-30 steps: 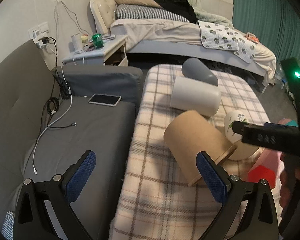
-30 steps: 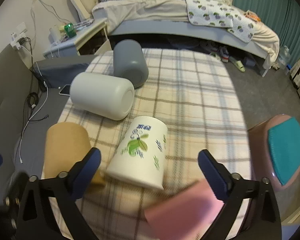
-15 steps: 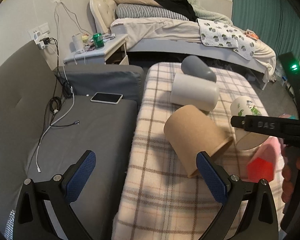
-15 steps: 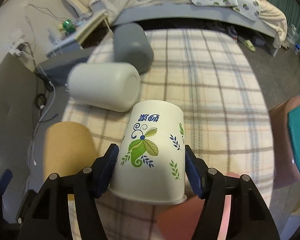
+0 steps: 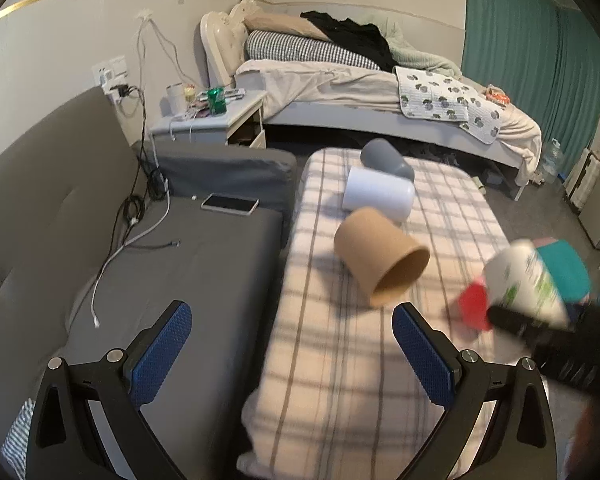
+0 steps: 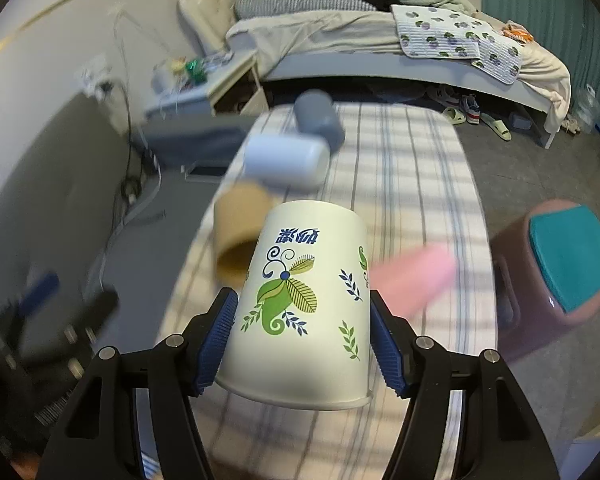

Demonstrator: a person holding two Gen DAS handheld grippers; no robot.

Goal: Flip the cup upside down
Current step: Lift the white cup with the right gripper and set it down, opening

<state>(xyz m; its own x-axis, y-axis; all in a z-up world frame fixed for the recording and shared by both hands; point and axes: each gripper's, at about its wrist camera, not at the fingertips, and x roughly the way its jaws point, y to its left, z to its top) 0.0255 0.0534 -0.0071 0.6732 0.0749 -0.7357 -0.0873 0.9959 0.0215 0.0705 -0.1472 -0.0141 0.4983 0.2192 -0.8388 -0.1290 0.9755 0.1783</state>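
Right gripper (image 6: pixel 302 336) clamped on printed cup (image 6: pixel 300 304), rim nearest, raised over plaid blanket (image 6: pixel 412 184). Left gripper (image 5: pixel 292 346) wide open, empty. Beyond: brown cup (image 5: pixel 380 260), white cup (image 5: pixel 378 198), grey cup (image 5: pixel 386 158) lying sideways.

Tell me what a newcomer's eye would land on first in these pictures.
First, the white cup with green leaves, filling the middle of the right wrist view, clamped in the right gripper with its rim toward the camera. Next, three cups lying on their sides on the checked blanket: a brown cup nearest, a white cup and a grey cup behind. The left gripper hangs open and empty.
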